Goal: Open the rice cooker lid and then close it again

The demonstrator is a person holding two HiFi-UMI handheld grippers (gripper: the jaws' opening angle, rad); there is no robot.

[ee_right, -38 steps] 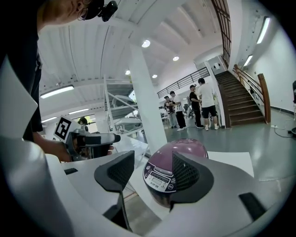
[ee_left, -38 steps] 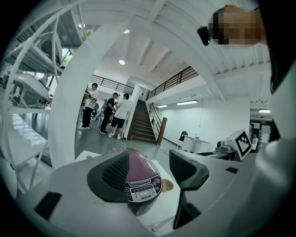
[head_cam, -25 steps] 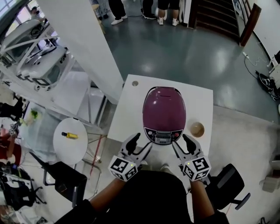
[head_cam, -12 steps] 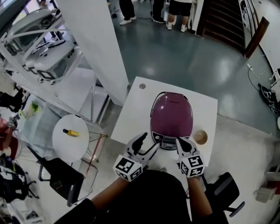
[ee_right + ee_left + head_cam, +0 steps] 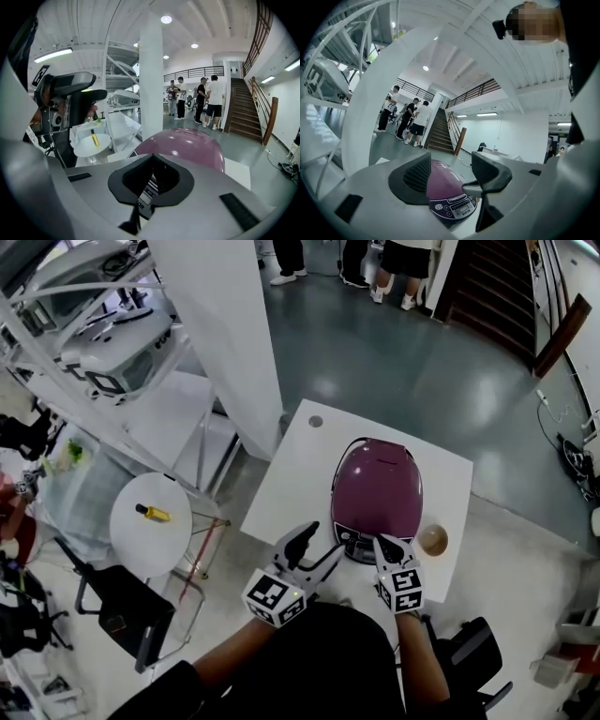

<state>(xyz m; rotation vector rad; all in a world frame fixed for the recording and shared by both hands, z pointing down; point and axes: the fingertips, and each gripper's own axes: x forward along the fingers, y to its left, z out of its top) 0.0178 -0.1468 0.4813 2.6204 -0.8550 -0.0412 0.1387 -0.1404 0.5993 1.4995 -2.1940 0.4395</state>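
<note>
Where the white table fills the middle of the head view, rice cooker: purple, domed, lid down, standing on the table's right half, control panel toward the lower edge of the frame.
Control panel: dark, with a small display and round buttons; brand "SUPOR" readable beneath the display in the left gripper view; only the letters "OR" showing below the jaws in the right gripper view.
Right gripper: jaws pressed together with nothing between them, tips at the cooker's front edge by the panel; touching or not, cannot tell.
Left gripper: jaws spread apart and empty, at the cooker's lower left, close to its front corner; cooker visible beyond the gap in the left gripper view.
Marker cubes: black-and-white square patterns, one on each gripper, lower middle of the head view.
Tan bowl: round, on the table just right of the cooker.
Round side table: white, left of the frame, with a yellow thing lying on it.
People: standing at the top edge, beside the staircase.
</note>
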